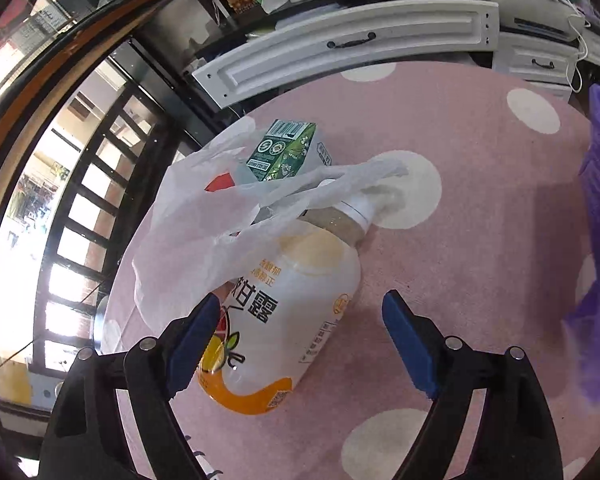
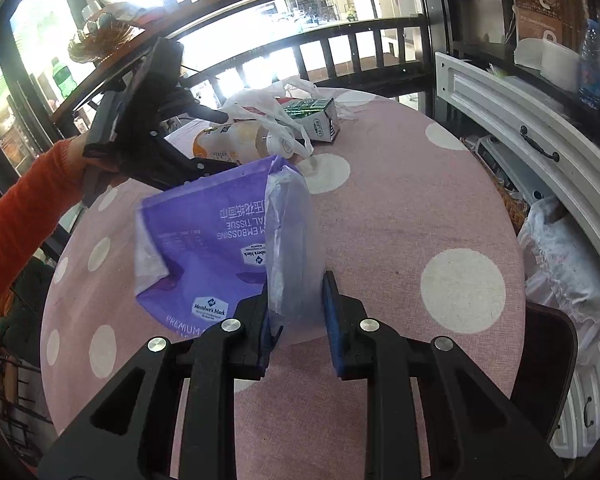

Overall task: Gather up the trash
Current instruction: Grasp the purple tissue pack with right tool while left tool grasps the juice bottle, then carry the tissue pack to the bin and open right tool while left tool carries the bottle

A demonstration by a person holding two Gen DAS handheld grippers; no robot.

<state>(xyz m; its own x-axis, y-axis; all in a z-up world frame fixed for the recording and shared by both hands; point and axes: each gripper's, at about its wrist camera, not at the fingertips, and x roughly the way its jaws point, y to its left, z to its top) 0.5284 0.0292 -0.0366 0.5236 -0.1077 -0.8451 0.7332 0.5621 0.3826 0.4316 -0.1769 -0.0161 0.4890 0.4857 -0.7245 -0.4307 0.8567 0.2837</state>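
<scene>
On the pink dotted desk (image 1: 480, 200) | bottle (image 1: 296, 312) lies on its side, half under a white bag (image 1: 196, 232), green carton (image 1: 284, 152) just behind | left tool (image 1: 300, 320) spread wide around the bottle, one pad touching it | right tool (image 2: 296, 312) holding a purple bag (image 2: 204, 240) up by its edge, jaws partly apart

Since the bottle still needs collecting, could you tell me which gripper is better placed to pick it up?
Left: the left gripper is open with the bottle between its fingers, while the right gripper holds the purple bag.
</scene>
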